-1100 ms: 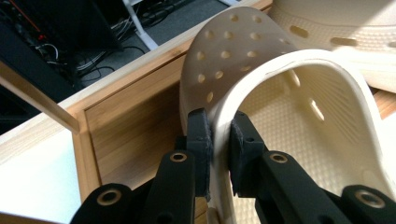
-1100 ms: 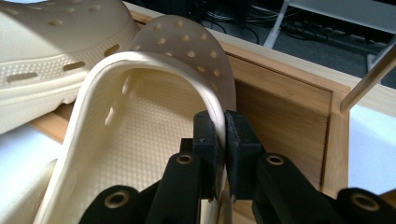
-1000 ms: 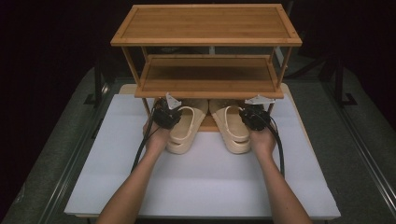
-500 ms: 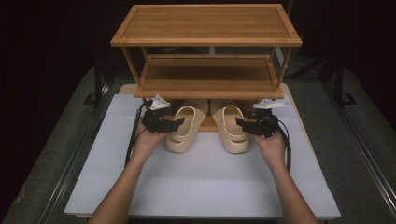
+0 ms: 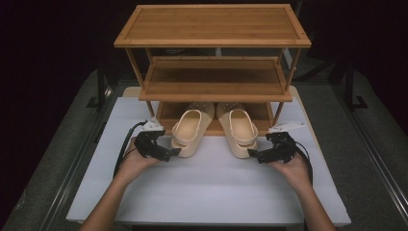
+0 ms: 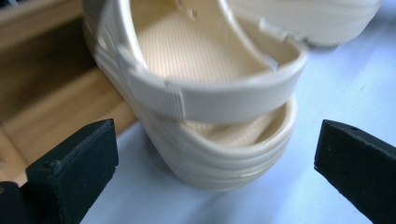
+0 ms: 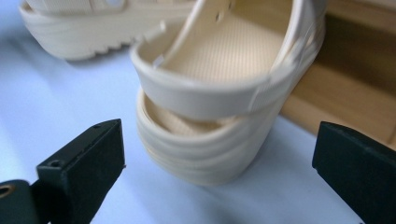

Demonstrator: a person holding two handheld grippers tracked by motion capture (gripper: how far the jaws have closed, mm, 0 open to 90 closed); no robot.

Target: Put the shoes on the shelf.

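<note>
at the foot of the rack: a pair of cream clogs sits with toes tucked onto the lowest shelf of the wooden shoe rack (image 5: 214,77) and heels sticking out over the white tabletop (image 5: 211,192).
left clog (image 5: 188,132): rests on its own, heel strap up, just ahead of the left hand-held gripper (image 5: 175,151); in the left gripper view the heel (image 6: 219,135) lies between the two black jaws with clear gaps on both sides.
right clog (image 5: 239,131): same pose beside its mate, heel toward the right hand-held gripper (image 5: 251,154).
what changed: a second ago both hand-held grippers were clamped on the clog heels right at the rack; now both have drawn back toward the person, and their jaws have just been opening, standing wide with nothing pressed between them.
clogs since then: they have stayed where they were pushed in, side by side.
meaning: the pair looks placed and released, so the shelving step seems done.
risk: heels overhang the shelf edge, so a snag on withdrawal could drag a clog back out.
</note>
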